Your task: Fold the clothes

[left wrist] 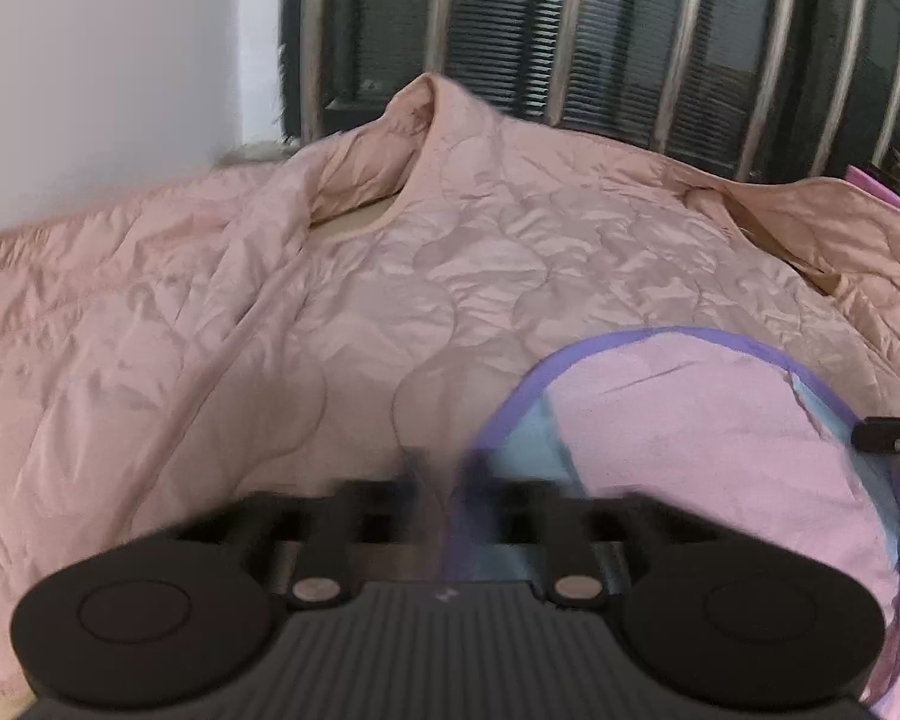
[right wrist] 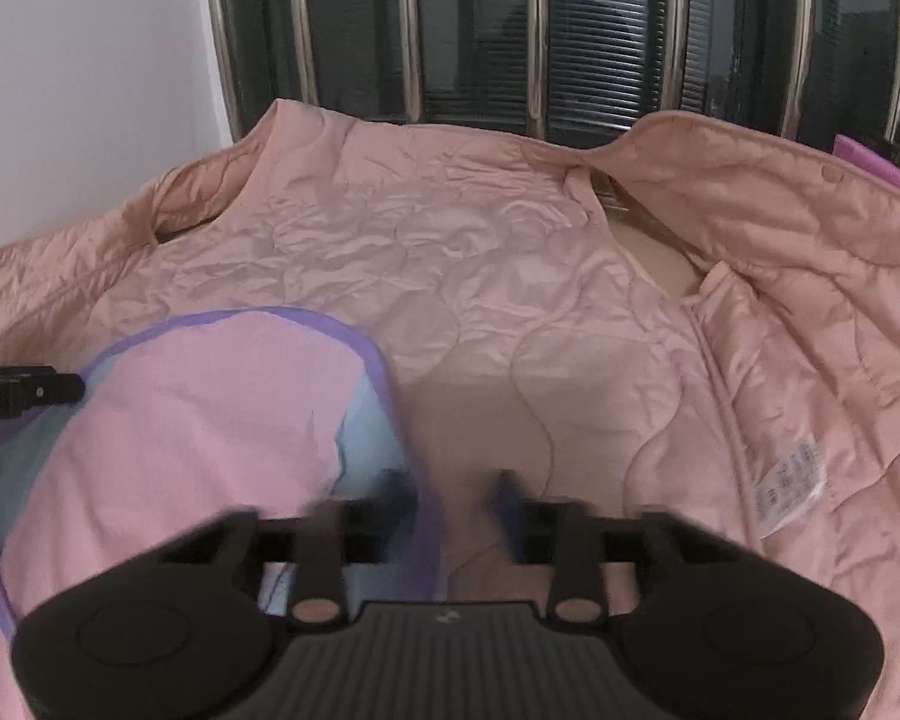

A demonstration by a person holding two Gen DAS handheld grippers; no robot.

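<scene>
A plain white wall occupies the left side of both views. Adjoining it, a dark-framed window with horizontal slatted blinds runs across the back. Vertical metal bars, pale and polished, stand in front of the glass. Lighting is dim and even; the panes read dark.

Home interior, likely beside a barred window

Showing a plain white wall meeting a dark louvred shutter behind metal window bars; lying spread beneath them, household laundry: a pink quilted jacket and a pink garment with purple trim.
</scene>
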